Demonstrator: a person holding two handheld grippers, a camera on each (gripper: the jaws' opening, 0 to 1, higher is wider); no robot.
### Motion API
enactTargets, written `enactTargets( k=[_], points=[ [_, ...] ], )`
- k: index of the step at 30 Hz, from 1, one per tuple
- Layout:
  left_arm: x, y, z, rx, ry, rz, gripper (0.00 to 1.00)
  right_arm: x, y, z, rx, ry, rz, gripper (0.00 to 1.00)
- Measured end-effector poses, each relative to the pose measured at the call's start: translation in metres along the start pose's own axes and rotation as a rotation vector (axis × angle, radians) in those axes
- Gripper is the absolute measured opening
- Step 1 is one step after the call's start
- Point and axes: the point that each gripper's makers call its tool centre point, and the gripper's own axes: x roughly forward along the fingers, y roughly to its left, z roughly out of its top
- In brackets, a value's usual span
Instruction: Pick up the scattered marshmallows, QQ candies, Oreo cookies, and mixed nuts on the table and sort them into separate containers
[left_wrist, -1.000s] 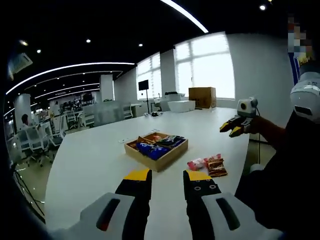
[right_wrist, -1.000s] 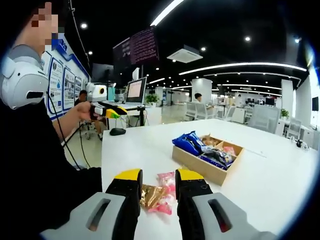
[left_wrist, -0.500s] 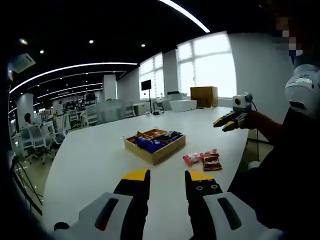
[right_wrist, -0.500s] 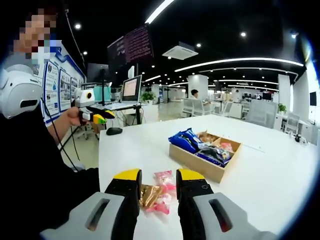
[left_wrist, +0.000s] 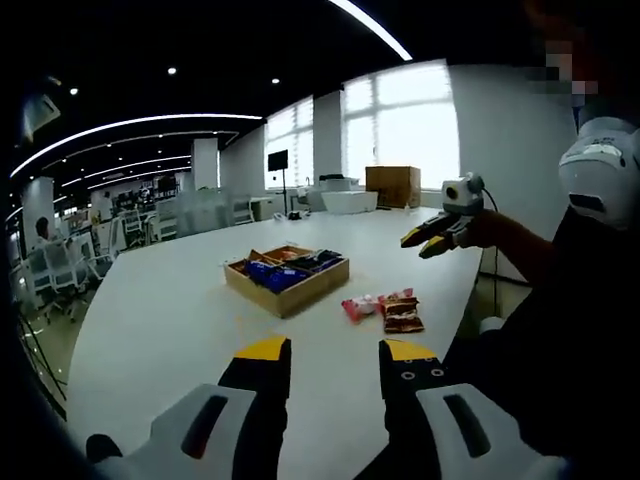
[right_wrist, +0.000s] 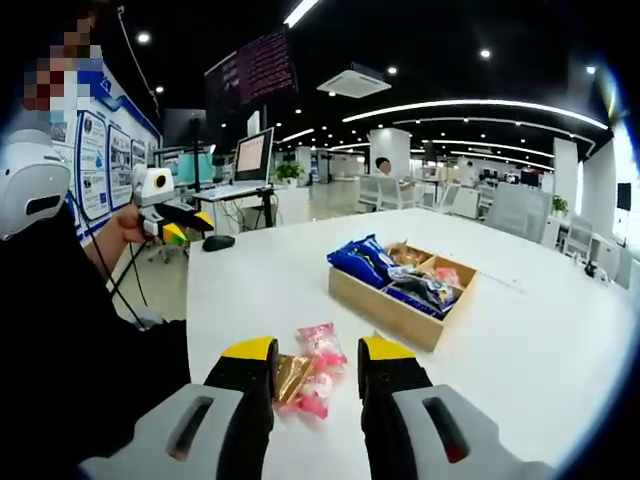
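Snack packets (left_wrist: 385, 310) lie in a small loose cluster on the white table (left_wrist: 170, 310), pink ones and a brown one touching each other. In the left gripper view they sit beyond the jaw tips and a little toward the right-hand jaw, well clear of both. To their left in that view stands a wooden tray (left_wrist: 287, 283) divided into compartments, already holding blue and orange packets; it is near the cluster but apart from it. The left gripper (left_wrist: 330, 352) hangs above the table with its black, yellow-tipped jaws spread wide and nothing between them. Farther right in that view the right gripper (left_wrist: 428, 236) is held up in the person's hand above the table's far edge; whether its jaws grip anything cannot be told from there.

In the right gripper view the left gripper (right_wrist: 185, 221) shows at the left, raised beside the table. The right gripper (right_wrist: 312, 350) has its jaws parted and empty, and the packets (right_wrist: 310, 372) appear in the gap between the two tips, lying on the table beyond them. The tray (right_wrist: 400, 295) stands farther off to the right.
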Motion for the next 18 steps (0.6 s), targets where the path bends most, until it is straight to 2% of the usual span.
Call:
enactTargets(
  k=[6,18],
  points=[
    [0.004,-0.004,-0.003,0.004,0.011,-0.017,0.44,0.008,0.000,0.001,-0.013,0.029,0.016,0.31],
    [0.004,-0.007,-0.005,0.006,0.023,-0.032,0.44,0.023,-0.005,-0.007,-0.051,0.118,0.041,0.34]
  ],
)
